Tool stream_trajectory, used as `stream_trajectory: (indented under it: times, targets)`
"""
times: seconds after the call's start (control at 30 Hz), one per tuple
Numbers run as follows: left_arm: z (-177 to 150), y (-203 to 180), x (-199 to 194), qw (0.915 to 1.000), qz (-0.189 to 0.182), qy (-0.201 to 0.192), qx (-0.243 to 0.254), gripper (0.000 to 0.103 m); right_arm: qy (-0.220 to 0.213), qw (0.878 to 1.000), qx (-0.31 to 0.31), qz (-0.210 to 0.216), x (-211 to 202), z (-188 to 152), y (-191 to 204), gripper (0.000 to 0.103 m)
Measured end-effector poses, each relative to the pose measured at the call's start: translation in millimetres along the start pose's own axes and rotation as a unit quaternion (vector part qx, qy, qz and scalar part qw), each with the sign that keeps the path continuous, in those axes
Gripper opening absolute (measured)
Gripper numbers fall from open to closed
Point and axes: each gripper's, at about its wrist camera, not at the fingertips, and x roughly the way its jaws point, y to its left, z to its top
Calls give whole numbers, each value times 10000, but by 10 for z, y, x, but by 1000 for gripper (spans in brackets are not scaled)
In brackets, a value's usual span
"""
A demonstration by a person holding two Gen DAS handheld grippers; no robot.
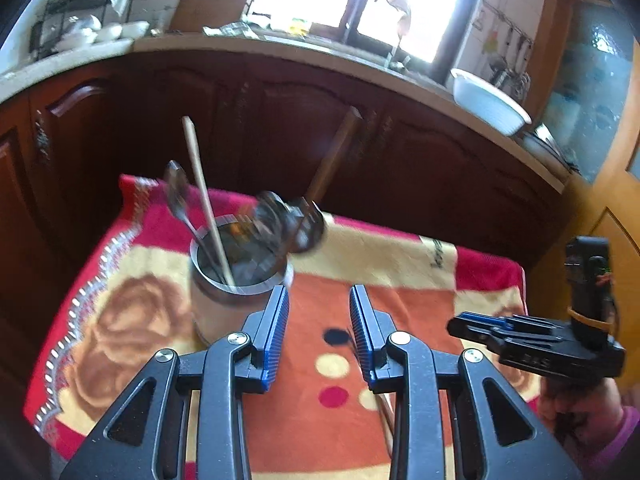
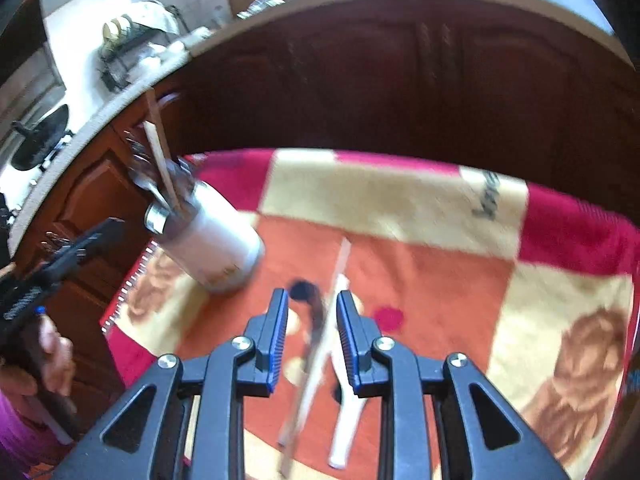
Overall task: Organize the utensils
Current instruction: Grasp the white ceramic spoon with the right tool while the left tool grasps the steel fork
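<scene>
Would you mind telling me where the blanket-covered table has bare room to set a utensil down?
The right half of the blanket, from the loose utensils out to its red edge, lies bare. So does the far strip behind the holder. It is crowded at the holder, full of utensils, and at the middle, where the right gripper hangs over the loose ones.

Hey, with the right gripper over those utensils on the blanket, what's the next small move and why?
Probably lower the right gripper a little further and close on the pale chopstick lying between its open pads. Several utensils still lie loose on the blanket, while the holder already has a spoon and stick standing in it. The picture is blurred, so line up first.
</scene>
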Motion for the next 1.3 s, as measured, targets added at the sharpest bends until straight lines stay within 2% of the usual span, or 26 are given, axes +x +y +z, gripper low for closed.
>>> stream_trajectory:
  times: [0.23,0.37,0.53,0.77,0.9,0.93,0.97,1.1,1.2,1.27,1.3]
  targets:
    - [-334,-156,402,9962,-252,839,-31,68,502,9986,141,-64,330,-315,-325,25]
    - [-434,-177,699,9900,-423,1302,-334,68,633,9978,201,-69,518,-398,-425,25]
    - [-507,-143,1032,9807,-586,1710,-741,74,775,9969,146,-62,710,-409,-515,27]
    - [-520,-74,1339,9732,-540,1926,-1133,81,736,9972,-108,15,916,-353,-516,28]
    - [-468,-71,1481,9717,-469,1944,-1261,86,754,9968,-215,176,952,-305,-518,28]
    - [-455,-75,1512,9717,-443,1945,-1263,87,764,9965,-262,193,946,-312,-520,24]
    - [-442,-80,1550,9718,-427,1949,-1260,87,763,9965,-277,205,945,-322,-530,13]
    - [-409,-112,1709,9718,-315,2028,-1162,87,733,9964,-149,406,818,-431,-658,5]
    - [-397,-168,1801,9740,-249,2009,-1019,86,697,9967,-46,408,670,-553,-758,4]
    - [-388,-206,1834,9756,-242,1998,-882,82,716,9964,40,448,585,-633,-824,5]
    - [-387,-219,1846,9759,-269,2003,-824,69,731,9962,76,458,547,-673,-857,5]
